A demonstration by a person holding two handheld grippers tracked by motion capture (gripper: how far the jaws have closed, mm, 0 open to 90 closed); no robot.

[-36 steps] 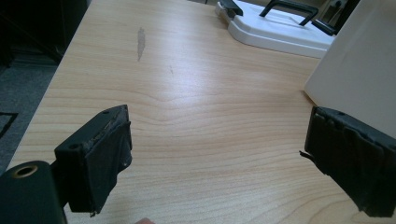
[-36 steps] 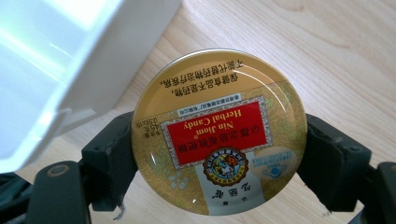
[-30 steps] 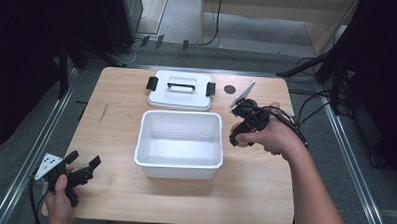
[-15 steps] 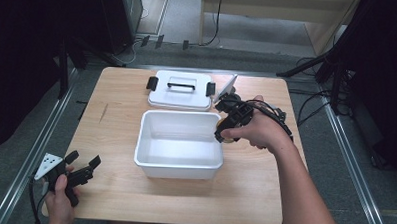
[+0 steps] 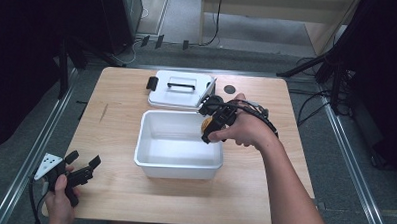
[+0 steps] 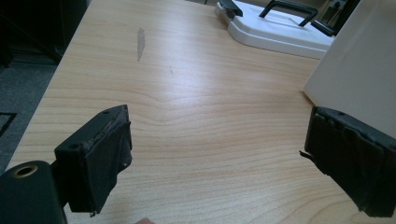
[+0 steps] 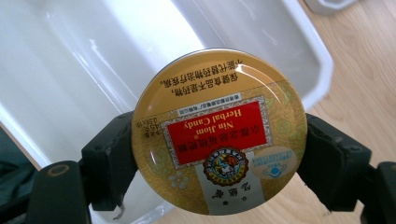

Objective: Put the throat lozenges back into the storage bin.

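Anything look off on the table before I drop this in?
Nothing serious. The white bin sits square and empty, its lid lies flat behind it, and the candy tin is held firmly in the right gripper over the bin's corner. A grey smudge marks the tabletop; nothing is spilled.

I see a light wooden bench (image 5: 121, 124) with rounded corners. On it: an open white rectangular plastic tub (image 5: 177, 164) near the middle, a flat white lid with black handle and clips (image 5: 180, 89) just behind it, and a small dark round disc (image 5: 230, 89) right of the lid.
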